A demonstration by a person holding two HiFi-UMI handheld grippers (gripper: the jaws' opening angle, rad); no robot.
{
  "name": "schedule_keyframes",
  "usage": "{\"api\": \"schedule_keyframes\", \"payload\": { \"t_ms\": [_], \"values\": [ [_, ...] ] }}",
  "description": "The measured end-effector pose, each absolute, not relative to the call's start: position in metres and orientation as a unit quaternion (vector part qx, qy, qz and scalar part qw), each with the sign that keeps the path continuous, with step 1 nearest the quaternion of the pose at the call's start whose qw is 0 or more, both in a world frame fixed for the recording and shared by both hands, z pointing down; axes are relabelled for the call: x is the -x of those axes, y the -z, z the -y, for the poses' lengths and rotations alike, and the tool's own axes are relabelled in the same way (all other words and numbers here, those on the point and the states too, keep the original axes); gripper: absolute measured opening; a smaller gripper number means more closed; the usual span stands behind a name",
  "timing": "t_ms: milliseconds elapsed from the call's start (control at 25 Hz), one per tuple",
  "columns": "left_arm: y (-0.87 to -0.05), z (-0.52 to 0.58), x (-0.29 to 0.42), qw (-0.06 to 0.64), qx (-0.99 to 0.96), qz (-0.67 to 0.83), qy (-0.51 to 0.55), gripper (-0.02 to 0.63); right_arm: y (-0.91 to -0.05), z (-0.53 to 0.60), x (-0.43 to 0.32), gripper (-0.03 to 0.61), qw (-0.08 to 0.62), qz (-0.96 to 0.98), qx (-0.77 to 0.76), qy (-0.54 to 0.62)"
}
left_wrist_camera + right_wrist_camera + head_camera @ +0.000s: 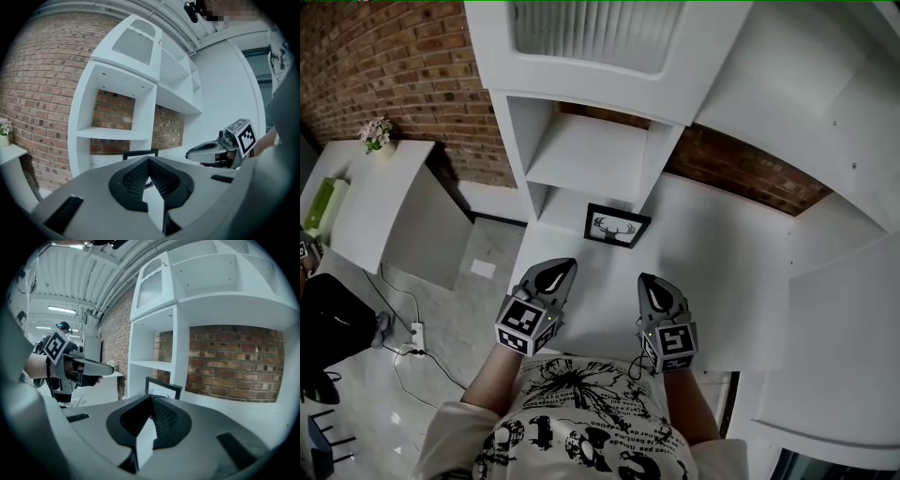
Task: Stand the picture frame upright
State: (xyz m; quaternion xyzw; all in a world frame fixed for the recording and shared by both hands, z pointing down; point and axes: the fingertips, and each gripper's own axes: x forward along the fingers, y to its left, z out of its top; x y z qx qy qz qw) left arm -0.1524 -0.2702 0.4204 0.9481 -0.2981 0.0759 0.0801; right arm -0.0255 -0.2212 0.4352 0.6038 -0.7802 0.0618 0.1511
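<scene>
A black picture frame (617, 226) with a white antler drawing stands upright on the white counter (712, 272), in front of the shelf unit's lower post. Its top edge shows in the left gripper view (140, 153), and its left part shows in the right gripper view (162, 388). My left gripper (558, 270) and right gripper (648, 280) hover side by side short of the frame, both shut and empty. The jaws of each are closed tip to tip in its own view, left gripper (149, 159) and right gripper (151, 398). Neither touches the frame.
A white shelf unit (591, 155) rises behind the frame against a brick wall (422, 75). To the left stands a white side table (375, 197) with a small flower pot (377, 136). A power strip (416, 335) and cables lie on the floor.
</scene>
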Motion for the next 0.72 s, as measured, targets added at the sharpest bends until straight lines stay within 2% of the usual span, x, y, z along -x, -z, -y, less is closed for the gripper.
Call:
{"api": "schedule_keyframes", "payload": {
  "t_ms": [720],
  "values": [
    [-0.4215, 0.2738, 0.142, 0.091, -0.946, 0.301, -0.081, 0.008, -0.4365, 0.227, 0.0207, 0.002, 0.154, 0.78, -0.603, -0.063]
  ]
}}
